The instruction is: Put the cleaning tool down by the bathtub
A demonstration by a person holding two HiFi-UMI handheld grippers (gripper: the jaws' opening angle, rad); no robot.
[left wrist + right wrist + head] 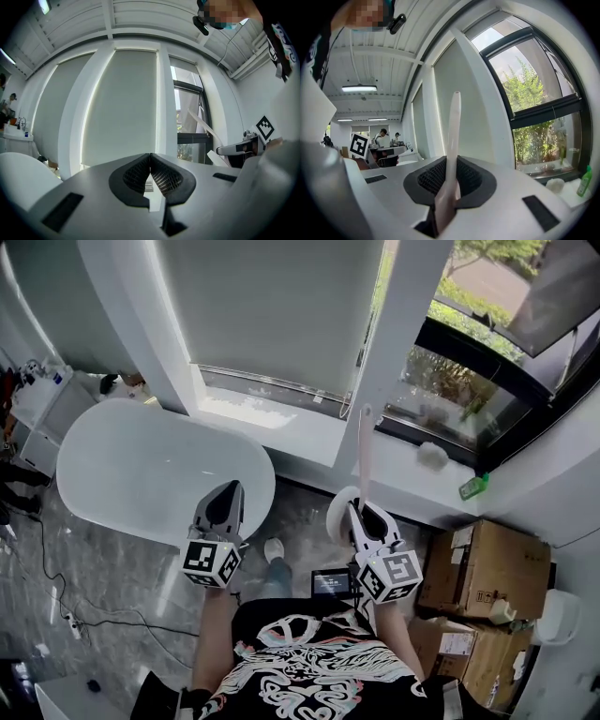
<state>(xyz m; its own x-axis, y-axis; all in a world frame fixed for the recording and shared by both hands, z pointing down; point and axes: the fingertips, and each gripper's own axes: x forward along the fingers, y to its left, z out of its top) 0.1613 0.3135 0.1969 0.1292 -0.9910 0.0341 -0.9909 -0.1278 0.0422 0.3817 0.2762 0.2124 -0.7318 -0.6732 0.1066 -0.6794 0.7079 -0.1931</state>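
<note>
We carry the cleaning tool (364, 448) in our right hand-held gripper (367, 519). Its jaws are clamped tight on the lower part of the pale handle, which stands up past them toward the window. A white round part shows just beside the gripper on its left, and we take it to be the tool's head. Gripping low on the handle likely keeps that heavier end close and steady for setting down.

Our left hand-held gripper (228, 491) has its jaws pressed together with nothing between them. It hangs idle by the right end of the bathtub (131, 470), well clear of the tool.

The tool is in the air to the right of the bathtub, above the grey floor (305, 517) between the bathtub and the window wall. We judge that strip of floor the natural resting place, and the tool is not yet lowered.
</note>
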